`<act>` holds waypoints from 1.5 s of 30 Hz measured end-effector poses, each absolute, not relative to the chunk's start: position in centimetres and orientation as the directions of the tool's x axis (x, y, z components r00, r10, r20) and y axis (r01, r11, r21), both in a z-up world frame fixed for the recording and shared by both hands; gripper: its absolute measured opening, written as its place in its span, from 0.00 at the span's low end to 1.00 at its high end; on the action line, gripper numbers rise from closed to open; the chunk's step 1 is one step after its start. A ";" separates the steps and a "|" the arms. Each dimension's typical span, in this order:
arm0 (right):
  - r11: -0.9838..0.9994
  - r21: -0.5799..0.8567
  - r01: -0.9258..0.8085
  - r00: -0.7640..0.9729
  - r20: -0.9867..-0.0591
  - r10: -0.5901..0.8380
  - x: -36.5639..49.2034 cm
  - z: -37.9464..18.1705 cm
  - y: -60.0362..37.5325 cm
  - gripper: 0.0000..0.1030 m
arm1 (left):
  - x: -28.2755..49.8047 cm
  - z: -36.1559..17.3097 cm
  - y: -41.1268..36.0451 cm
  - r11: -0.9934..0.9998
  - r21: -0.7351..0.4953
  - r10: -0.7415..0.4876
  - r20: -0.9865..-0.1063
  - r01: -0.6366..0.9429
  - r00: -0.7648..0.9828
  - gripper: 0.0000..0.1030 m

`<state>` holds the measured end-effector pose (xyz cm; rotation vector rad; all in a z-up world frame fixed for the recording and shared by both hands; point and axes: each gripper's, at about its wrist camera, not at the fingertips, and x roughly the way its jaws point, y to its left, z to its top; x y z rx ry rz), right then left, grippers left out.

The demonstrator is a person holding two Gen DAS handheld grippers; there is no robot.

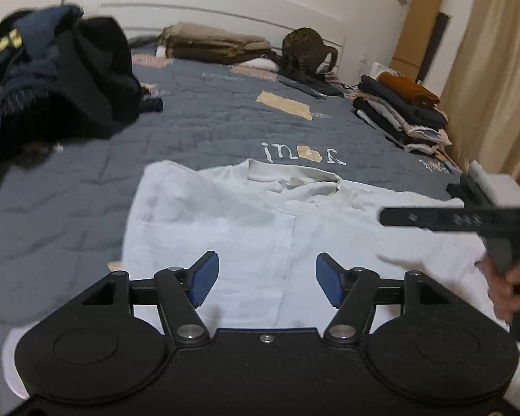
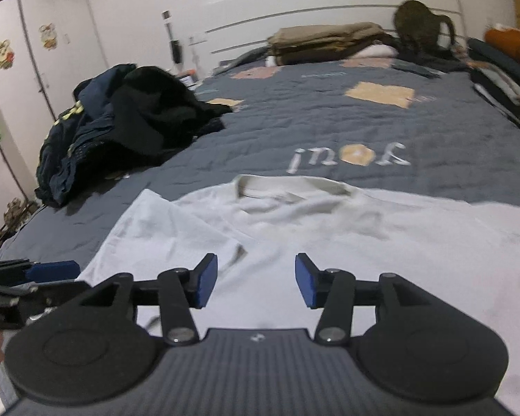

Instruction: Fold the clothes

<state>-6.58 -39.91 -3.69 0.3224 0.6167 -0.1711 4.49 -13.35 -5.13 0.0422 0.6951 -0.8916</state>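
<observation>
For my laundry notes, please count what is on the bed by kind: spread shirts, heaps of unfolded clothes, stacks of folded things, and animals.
White shirt spread flat: 1
Dark heap of unfolded clothes: 1
Folded stacks: 2, the clothes stack and the beige stack
Cat: 1
Total: 5

**Two wrist cameras, low over the near end of the bed**

Both views look along the bed toward the far headboard [image 1: 222,14], tilted downward, close above the white shirt [image 1: 246,228]. The right wrist view sits further right and faces slightly left. Both share the shirt, the dark clothes heap [image 2: 121,121] at left, and the cat [image 2: 419,24].
</observation>
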 end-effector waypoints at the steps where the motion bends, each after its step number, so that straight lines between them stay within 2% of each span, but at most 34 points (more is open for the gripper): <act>1: 0.932 0.246 0.265 0.802 -0.594 -0.071 -7.3 -3.7 -40.3 0.47 | 4.3 -5.0 -13.5 0.639 -0.253 -0.705 -0.570 0.727 0.422 0.60; 6: 0.916 0.239 0.323 0.795 -0.594 -0.125 -10.1 -3.7 -42.1 0.47 | 3.4 -4.7 -15.0 0.608 -0.274 -0.731 -0.559 0.745 0.391 0.61; 20: 0.915 0.203 0.349 0.807 -0.562 -0.183 -14.6 -3.8 -44.4 0.48 | 0.8 -4.7 -18.9 0.580 -0.212 -0.729 -0.566 0.787 0.385 0.61; 33: 0.839 0.233 0.493 0.770 -0.565 -0.295 -19.7 -4.1 -50.2 0.48 | -2.4 -4.7 -21.3 0.490 -0.255 -0.782 -0.551 0.834 0.291 0.61; 45: 0.735 0.249 0.630 0.694 -0.606 -0.389 -24.0 -6.2 -55.4 0.48 | -5.5 -4.5 -24.4 0.391 -0.299 -0.831 -0.521 0.871 0.195 0.61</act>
